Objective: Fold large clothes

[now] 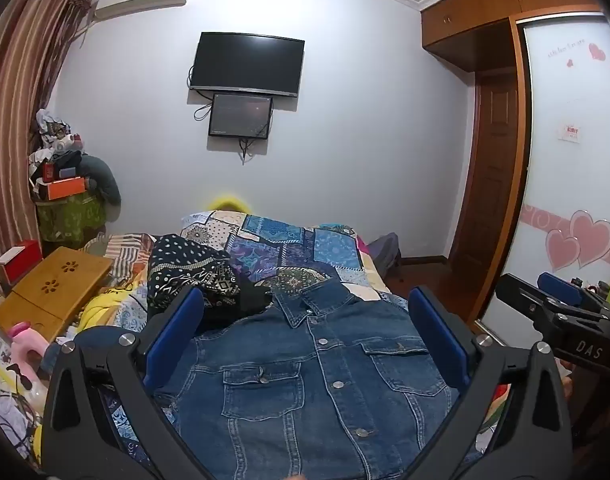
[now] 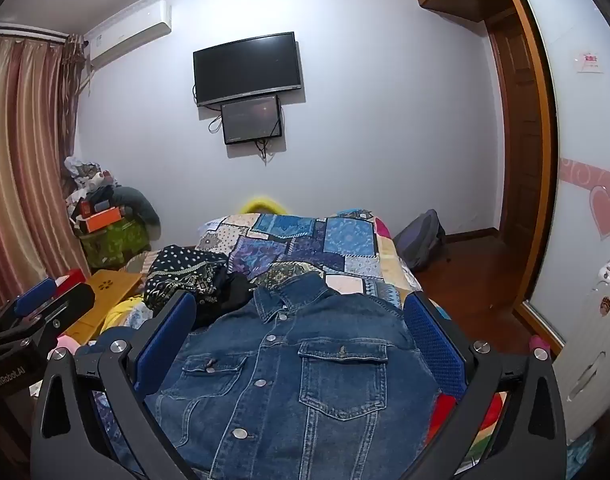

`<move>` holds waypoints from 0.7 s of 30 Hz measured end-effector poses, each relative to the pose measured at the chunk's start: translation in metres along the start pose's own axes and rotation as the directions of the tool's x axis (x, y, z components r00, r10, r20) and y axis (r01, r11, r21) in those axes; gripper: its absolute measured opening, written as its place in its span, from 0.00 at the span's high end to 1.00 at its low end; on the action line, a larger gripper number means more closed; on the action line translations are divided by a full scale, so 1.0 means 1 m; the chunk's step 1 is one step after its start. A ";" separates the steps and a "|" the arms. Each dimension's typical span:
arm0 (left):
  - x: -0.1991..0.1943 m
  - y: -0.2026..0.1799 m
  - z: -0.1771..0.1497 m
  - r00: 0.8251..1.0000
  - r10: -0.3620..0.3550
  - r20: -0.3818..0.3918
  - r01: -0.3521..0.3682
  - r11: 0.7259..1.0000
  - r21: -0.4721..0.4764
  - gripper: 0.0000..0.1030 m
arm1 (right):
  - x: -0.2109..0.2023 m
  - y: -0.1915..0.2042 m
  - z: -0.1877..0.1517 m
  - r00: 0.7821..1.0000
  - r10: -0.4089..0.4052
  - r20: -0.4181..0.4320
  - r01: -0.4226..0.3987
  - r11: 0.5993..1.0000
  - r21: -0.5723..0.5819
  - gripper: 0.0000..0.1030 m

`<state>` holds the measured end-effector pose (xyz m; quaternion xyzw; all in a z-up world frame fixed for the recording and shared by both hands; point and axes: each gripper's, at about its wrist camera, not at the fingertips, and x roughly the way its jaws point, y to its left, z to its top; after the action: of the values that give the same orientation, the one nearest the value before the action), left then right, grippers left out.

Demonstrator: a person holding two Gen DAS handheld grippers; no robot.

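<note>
Your left claw point(image 1: 305, 312) and right claw point(image 2: 301, 312), both spread empty, frame the denim jacket point(image 1: 305, 380), lying collar-first toward frame top on the bed point(image 1: 297, 240).

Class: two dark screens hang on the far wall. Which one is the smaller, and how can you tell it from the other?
The small black screen hanging directly below the large black television; it is narrower, with loose cables dangling beneath it.
</note>
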<state>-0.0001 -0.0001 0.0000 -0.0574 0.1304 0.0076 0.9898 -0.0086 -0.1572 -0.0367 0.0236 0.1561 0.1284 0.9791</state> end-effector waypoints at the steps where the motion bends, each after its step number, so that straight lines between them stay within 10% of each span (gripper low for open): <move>1: 0.000 0.000 0.000 1.000 -0.003 -0.001 0.003 1.000 -0.003 0.00 | 0.000 0.000 0.000 1.000 0.000 0.000 0.000 1.000 -0.001 0.00; 21: 0.008 0.006 -0.010 1.000 0.013 -0.027 -0.014 1.000 -0.010 0.00 | 0.006 0.005 -0.005 1.000 -0.004 -0.002 0.004 1.000 -0.009 0.00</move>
<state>0.0051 0.0047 -0.0128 -0.0616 0.1439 0.0142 0.9876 -0.0057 -0.1512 -0.0425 0.0186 0.1568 0.1274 0.9792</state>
